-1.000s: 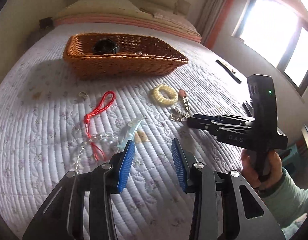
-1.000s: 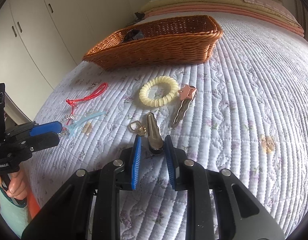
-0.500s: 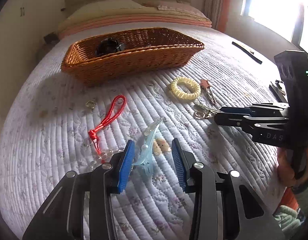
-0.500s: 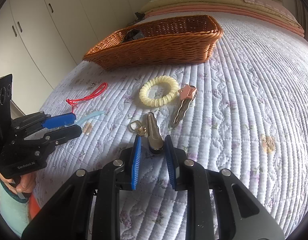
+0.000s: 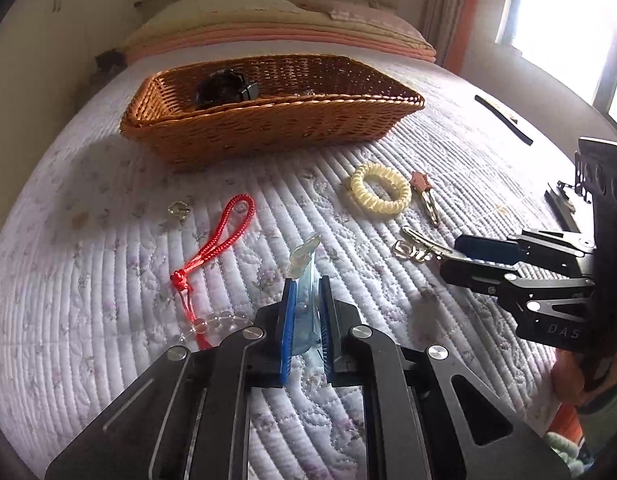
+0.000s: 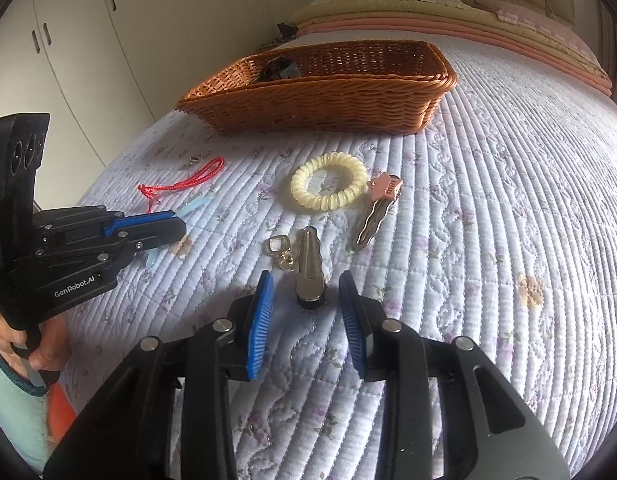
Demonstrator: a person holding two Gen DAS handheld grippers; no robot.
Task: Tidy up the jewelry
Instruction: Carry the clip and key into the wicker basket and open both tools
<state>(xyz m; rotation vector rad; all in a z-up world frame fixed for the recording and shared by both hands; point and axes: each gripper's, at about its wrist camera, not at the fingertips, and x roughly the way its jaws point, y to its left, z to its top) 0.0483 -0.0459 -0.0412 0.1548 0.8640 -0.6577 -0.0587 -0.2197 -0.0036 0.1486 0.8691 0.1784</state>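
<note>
left tongs closing, blue pads pinching a pale blue translucent hair clip; the clip's tip pokes out beyond the pads, over the quilted bed. right tongs opening, nothing gripped; a silver metal clip lies on the quilt between the pads, touched by neither. gold clasp just beside that clip on its left.

further up the bed: cream spiral hair tie, and touching its right edge a pink star barrette. red cord loop lies left of the left tongs, clear beads at its lower end. small ring-like piece left of the cord, too small to name.

wicker basket at the far side of the spread, a black item inside near its left end. a hand holds the left tongs' grip.
</note>
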